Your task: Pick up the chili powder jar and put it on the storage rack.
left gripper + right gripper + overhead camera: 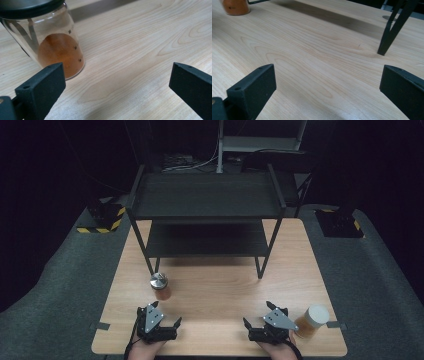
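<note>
jar [52, 45] half full, orange powder

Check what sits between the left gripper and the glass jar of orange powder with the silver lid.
Nothing: in the high view the stretch from the left gripper to the silver-lidded glass jar of orange powder is bare light wood table; the left gripper view agrees.

The counter [220, 285] is light wood with wavy grain. The shelf [207, 195] is black. One jar [160, 286] has orange powder and a silver lid; the other jar [312, 321] has a white lid. Both grippers [159, 319] [265, 317] are black with grey plates.
</note>
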### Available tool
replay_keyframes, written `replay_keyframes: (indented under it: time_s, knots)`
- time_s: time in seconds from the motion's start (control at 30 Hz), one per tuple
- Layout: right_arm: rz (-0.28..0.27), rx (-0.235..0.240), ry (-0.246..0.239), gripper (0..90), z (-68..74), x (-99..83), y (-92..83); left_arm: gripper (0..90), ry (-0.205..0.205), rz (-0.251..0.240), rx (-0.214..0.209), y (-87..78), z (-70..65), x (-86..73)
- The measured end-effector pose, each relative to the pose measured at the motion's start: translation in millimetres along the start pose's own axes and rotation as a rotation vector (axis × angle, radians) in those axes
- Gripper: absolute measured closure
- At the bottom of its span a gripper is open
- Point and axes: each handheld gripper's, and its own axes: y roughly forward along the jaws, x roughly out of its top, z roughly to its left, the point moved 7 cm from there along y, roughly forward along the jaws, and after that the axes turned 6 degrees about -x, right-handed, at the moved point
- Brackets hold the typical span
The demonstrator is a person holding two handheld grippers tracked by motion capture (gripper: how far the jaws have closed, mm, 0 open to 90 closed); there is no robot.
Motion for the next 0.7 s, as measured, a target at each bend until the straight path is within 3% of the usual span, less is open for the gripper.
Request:
replay_keyframes:
  time_s: [0.17,0.47,0.7]
  knots:
    - [-0.009,-0.011,0.02,0.1,-3.0,-1.4,-0.2,0.9,-0.007,-0.008,0.018,-1.9,-1.9,-1.4]
    - [-0.013,-0.024,0.008,0.1,-0.9,-1.6,-0.6,0.4,-0.024,-0.021,0.019,-4.4,-0.2,-3.6]
    - [-0.008,-0.025,0.028,0.1,-3.7,-2.4,-2.1,0.4,-0.03,-0.026,0.019,-4.7,-0.3,-4.1]
